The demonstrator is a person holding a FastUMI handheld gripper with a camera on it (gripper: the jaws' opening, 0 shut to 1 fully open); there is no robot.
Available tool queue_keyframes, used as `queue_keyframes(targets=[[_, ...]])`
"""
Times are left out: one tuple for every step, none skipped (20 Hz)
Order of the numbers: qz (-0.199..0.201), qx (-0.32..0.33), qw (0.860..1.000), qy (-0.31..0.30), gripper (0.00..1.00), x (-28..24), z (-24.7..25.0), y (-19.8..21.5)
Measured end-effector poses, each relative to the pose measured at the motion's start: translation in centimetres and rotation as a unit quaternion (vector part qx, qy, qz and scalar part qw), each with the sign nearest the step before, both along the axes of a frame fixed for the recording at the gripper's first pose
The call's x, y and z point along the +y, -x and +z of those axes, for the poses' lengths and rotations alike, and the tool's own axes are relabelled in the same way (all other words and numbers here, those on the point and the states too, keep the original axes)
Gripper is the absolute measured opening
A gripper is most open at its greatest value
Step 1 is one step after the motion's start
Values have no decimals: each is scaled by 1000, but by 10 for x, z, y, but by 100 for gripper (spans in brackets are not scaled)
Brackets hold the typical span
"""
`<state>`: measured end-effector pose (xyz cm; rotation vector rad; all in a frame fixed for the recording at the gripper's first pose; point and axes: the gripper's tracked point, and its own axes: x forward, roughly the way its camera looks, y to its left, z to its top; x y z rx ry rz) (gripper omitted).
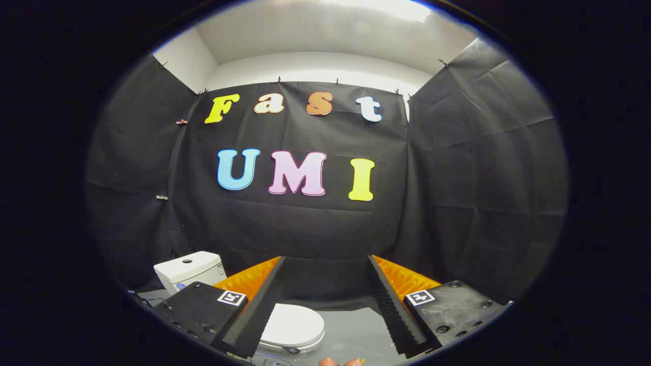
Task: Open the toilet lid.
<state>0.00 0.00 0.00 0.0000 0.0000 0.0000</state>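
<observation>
Claw (325, 305) agape — toilet lid (295, 325) down.

The place was a recording booth, not a real bathroom; black cloth (305, 223) was clipped up as walls on three sides, with white room wall (315, 68) above it; a small white toilet (292, 325) stood on a grey floor (356, 330).

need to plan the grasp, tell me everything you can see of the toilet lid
The lid is white, smooth and glossy, plastic by the look, with a rounded front edge. It lies flat and closed on the toilet, whose white tank stands behind it to the left. The open gripper sits above and short of it: the left finger covers the lid's left part, the right finger is well off to its right. Nothing visibly touches the lid. Its hinge is hidden behind the finger.
</observation>
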Motion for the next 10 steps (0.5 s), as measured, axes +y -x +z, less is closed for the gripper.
queue_keyframes(targets=[[-2,1,1000,1,98,-2,-1,1],[-5,0,1000,3,98,-4,0,1],[-10,-3,1000,4,98,-7,2,0],[-15,-6,1000,7,98,-9,5,1],[-19,-8,1000,9,98,-11,6,0],[-21,-9,1000,11,98,-11,6,-1],[-23,-8,1000,12,98,-12,6,-1],[-25,-7,1000,16,98,-13,5,-1],[-27,-6,999,21,98,-13,5,-1],[-29,-7,999,24,98,-14,5,-1]])
